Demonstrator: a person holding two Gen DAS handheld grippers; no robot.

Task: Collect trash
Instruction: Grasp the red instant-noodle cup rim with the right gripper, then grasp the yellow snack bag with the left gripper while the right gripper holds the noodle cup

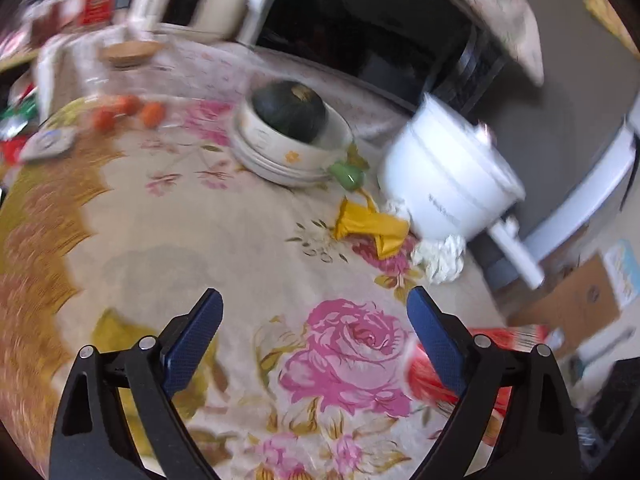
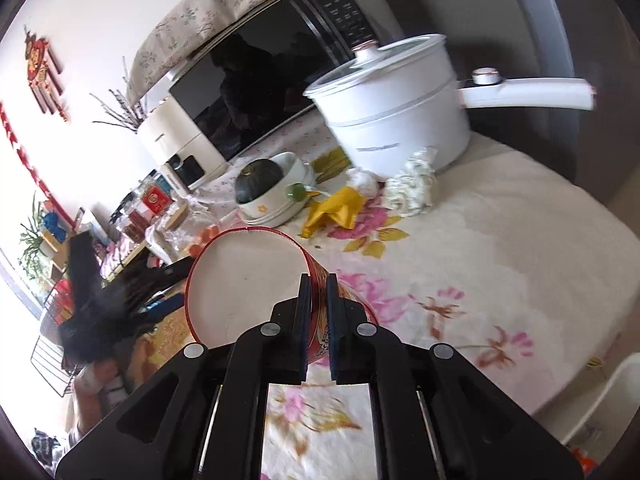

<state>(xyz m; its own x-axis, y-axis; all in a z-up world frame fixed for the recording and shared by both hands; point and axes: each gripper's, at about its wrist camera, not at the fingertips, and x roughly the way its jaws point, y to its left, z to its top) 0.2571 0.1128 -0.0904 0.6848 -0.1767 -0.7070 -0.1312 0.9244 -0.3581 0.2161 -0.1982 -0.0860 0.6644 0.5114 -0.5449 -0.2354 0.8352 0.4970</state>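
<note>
The right gripper (image 2: 319, 292) pinches the wall of a red paper cup (image 2: 248, 280), one finger inside and one outside, holding it tipped on its side above the flowered cloth (image 2: 500, 240) with its white inside facing the camera. In the left wrist view the same cup (image 1: 432, 376) shows as a red blur at the lower right, behind the right-hand finger of the left gripper (image 1: 314, 300), whose blue-padded fingers are spread wide with nothing between them, over a pink rose print.

Further along the table lies the trash: a yellow wrapper (image 2: 336, 208) and two wads of white paper (image 2: 412, 184), the wads touching the foot of a white pot (image 2: 400, 120) with a long handle. Left of the wrapper a dark green squash (image 2: 256, 180) sits in a stack of white bowls (image 2: 276, 208), a small green thing (image 2: 297, 192) beside them. Behind stands a black microwave (image 2: 256, 96) under a flowered cover
</note>
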